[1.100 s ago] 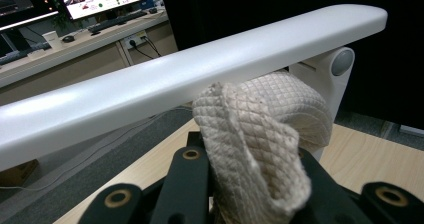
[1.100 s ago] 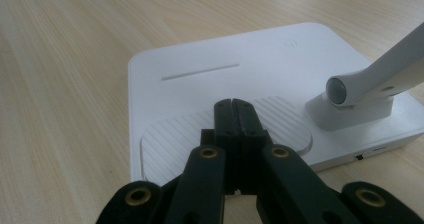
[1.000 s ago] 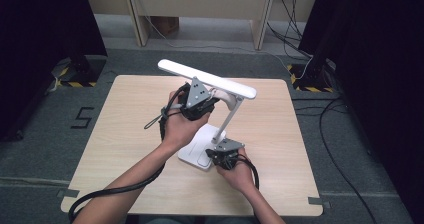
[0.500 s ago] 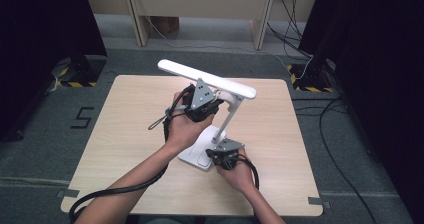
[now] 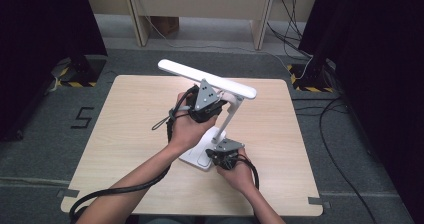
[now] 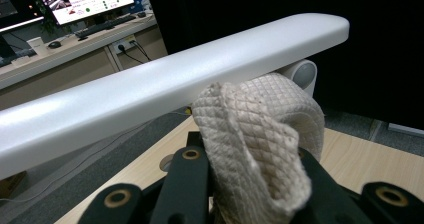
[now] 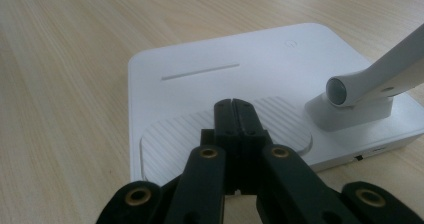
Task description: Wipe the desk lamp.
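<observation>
Work in hand: wiping a white desk lamp (image 5: 220,109) with a cloth, judged from what the two hand-held grippers hold and press.

Left hand-held gripper (image 5: 202,106): jaws closed on a folded, waffle-textured cloth (image 6: 260,149); the cloth bulges up between the black jaws in the left gripper view.

Right hand-held gripper (image 7: 234,115): jaws fully together with nothing between them; the tips rest over the ribbed pad of the lamp base (image 7: 200,89), apparently pinning it to the desk (image 5: 130,129).

Lamp head (image 6: 165,89): a long white bar, raised above the desk on a slanted arm (image 5: 229,118). In the high view its long axis runs from the far left down toward the near right.

Key relation: the cloth sits just under and on the near side of the lamp head, touching or nearly touching its lower edge close to the hinge (image 6: 302,74); whether it presses on the bar I cannot tell.

Which hand is nearer: the left one is at the head, the right one is low at the base, well below it.

What the next move calls for: probably a slide of the cloth along the bar's long axis, away from the hinge end, while the right hand keeps the base from shifting.

Risk: a push across the bar instead of along it could swing the head on its hinge.
</observation>
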`<state>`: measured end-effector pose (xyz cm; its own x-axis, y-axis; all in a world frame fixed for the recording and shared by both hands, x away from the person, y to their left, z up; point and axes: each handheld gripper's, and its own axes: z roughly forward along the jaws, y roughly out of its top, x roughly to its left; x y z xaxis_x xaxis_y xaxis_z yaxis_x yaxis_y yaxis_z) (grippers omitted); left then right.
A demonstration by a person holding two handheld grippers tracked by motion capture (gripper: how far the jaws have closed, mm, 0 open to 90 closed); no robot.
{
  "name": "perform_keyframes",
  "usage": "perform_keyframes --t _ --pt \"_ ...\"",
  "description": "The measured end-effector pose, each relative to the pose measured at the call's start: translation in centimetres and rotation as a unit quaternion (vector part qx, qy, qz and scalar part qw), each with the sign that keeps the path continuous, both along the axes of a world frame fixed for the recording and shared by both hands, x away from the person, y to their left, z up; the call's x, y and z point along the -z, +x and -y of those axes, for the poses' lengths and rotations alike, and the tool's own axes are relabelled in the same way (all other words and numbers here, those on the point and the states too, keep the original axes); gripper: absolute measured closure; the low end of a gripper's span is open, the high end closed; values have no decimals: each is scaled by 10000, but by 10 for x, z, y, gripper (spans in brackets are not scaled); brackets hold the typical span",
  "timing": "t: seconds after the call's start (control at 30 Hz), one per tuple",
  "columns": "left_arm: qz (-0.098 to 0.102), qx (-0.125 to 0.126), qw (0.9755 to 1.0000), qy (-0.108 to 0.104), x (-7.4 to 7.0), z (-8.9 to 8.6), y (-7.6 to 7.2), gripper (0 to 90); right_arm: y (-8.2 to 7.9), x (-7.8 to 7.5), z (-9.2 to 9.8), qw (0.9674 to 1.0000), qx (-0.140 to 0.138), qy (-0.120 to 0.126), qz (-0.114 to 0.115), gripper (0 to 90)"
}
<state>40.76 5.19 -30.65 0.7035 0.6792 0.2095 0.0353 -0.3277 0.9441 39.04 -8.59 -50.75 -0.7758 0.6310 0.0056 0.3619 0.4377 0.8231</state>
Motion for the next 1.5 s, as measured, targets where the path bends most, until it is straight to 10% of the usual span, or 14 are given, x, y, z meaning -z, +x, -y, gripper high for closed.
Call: perform_keyframes --t 1.5 --pt "203 187 9996 88 12 9 -6 809 0 0 0 10000 15 13 18 900"
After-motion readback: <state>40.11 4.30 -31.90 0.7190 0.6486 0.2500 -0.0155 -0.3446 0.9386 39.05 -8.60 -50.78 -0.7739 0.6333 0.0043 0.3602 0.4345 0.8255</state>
